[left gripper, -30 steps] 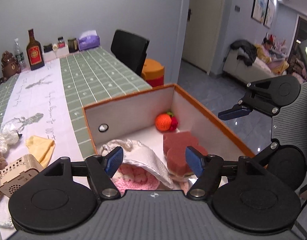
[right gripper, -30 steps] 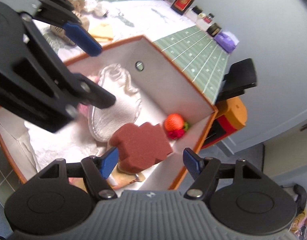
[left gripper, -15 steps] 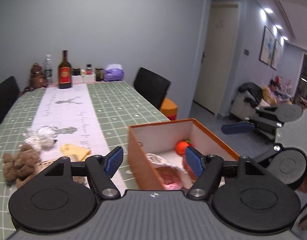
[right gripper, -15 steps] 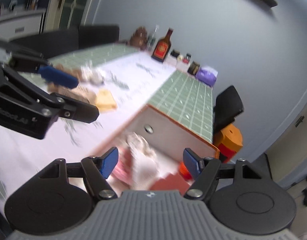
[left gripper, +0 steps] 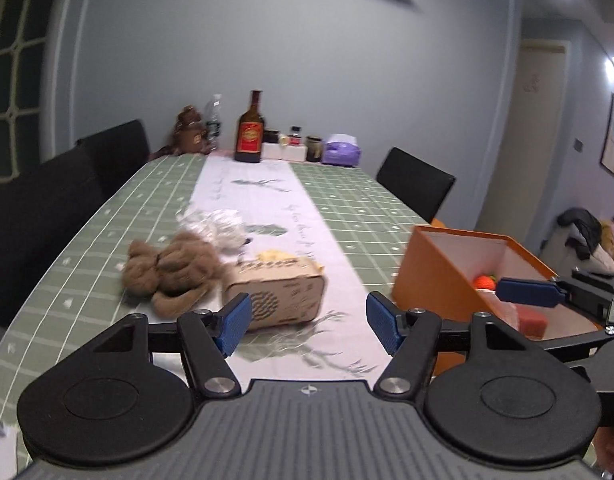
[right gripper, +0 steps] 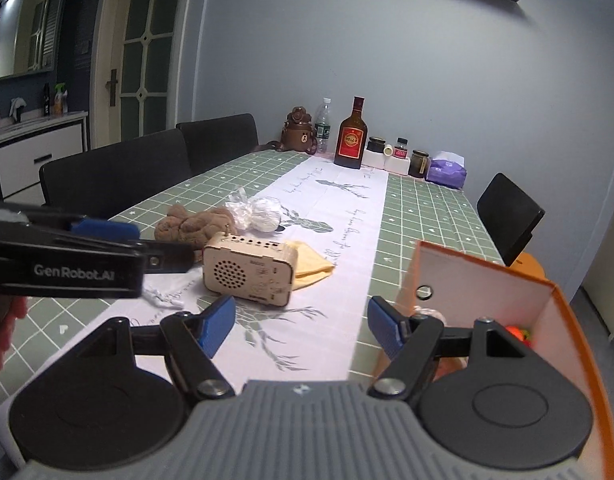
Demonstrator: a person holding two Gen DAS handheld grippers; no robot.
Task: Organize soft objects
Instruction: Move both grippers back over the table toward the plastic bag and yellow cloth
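Brown plush toy (left gripper: pixel 171 272) lies at centre left on the counter (left gripper: pixel 347 208), touching a wooden speaker box (left gripper: pixel 275 296). Orange box (left gripper: pixel 439 276) sits at right. Left tongs (left gripper: pixel 309 322), just narrowing, and right tongs (right gripper: pixel 295 326) both gape, holding nothing.

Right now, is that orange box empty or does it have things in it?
Not empty: the open-topped orange box holds an orange ball and a dark red sponge.
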